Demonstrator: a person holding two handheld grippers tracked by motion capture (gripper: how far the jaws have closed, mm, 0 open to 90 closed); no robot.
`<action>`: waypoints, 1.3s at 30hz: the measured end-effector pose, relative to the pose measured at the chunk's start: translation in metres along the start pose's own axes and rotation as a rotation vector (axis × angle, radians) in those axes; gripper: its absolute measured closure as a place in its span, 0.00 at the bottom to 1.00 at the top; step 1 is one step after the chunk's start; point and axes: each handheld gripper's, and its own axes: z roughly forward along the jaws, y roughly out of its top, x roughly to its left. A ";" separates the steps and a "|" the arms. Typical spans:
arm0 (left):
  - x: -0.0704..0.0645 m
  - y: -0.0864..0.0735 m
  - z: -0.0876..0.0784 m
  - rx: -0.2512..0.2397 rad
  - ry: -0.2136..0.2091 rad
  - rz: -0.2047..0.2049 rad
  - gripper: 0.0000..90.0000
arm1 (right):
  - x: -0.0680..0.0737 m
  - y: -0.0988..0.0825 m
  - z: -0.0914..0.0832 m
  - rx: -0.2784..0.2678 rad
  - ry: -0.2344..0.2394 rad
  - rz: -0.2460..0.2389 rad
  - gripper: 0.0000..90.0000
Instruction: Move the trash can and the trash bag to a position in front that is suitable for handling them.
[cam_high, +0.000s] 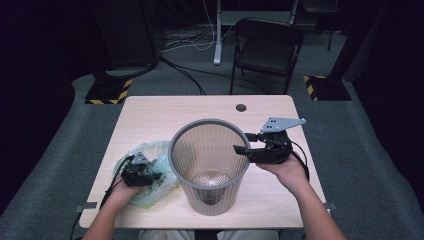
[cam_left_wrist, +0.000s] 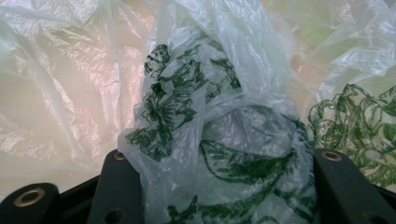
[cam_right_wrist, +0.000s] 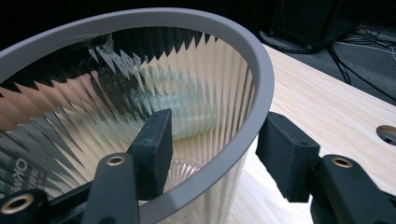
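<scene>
Two forearms are reaching in from the table's near edge. Probably lining the bin: nothing is lined yet. Left gripper (cam_high: 150, 176) is bunching a green-printed plastic bag (cam_left_wrist: 219, 154) between its jaws, lying left of the ribbed bin (cam_high: 210, 165). Right gripper (cam_right_wrist: 212, 149) is straddling the bin's grey rim (cam_right_wrist: 261, 84), jaws spread, not yet clamping.

From my end the bin (cam_high: 210, 165) looks like clear ribbed plastic with a smooth matt grey rim, the bag (cam_left_wrist: 219, 140) is thin crinkly glossy film, counter (cam_high: 150, 115) pale matt wood.
</scene>
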 end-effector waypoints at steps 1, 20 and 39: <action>0.000 0.000 0.000 0.000 -0.001 0.002 0.56 | 0.000 0.000 0.000 -0.001 0.002 0.001 0.48; 0.000 0.004 -0.009 0.022 -0.019 -0.006 0.71 | 0.000 0.004 -0.040 -0.082 -0.055 -0.032 0.40; 0.004 0.021 -0.036 -0.056 -0.035 -0.045 0.73 | -0.007 -0.016 -0.054 -0.060 -0.076 -0.028 0.40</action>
